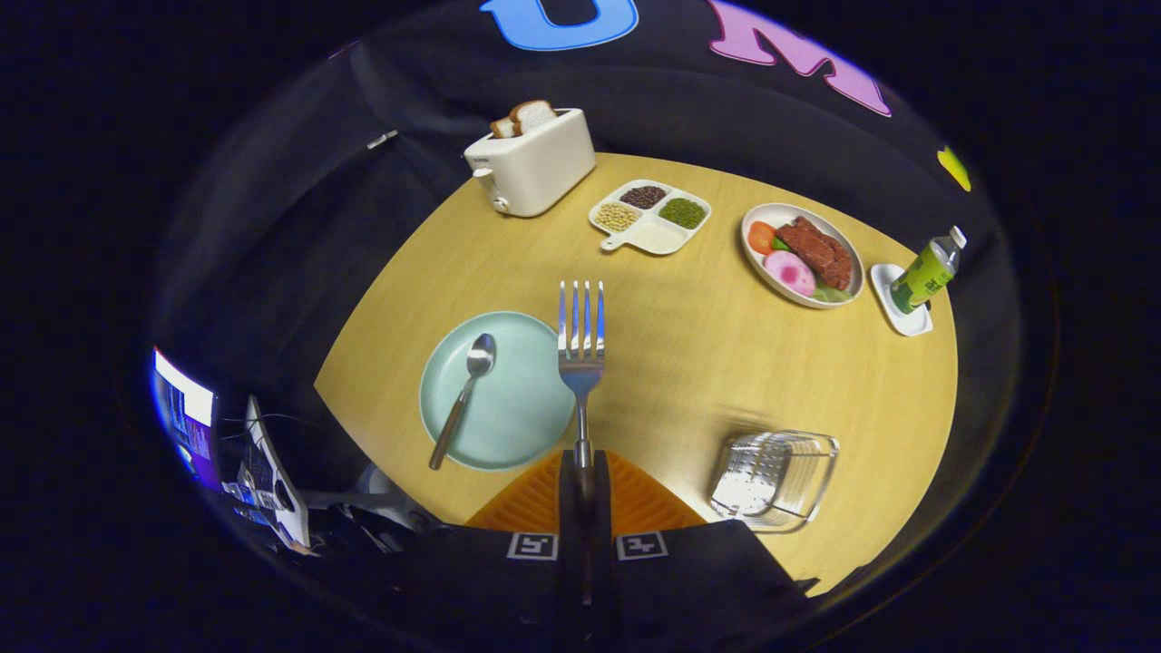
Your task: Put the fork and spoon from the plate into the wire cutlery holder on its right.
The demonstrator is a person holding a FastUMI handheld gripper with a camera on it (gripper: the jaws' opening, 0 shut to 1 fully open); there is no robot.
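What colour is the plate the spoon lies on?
Pale mint green, seen best in the gripper view: plate, spoon.

Shiny metal fork (581,340), matt wooden table (726,363)

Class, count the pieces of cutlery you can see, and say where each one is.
2. The fork is held by its handle in the shut claw, tines pointing ahead. The spoon lies on the green plate, beside the fork.

Bright, sharp centre — fisheye-warped edges
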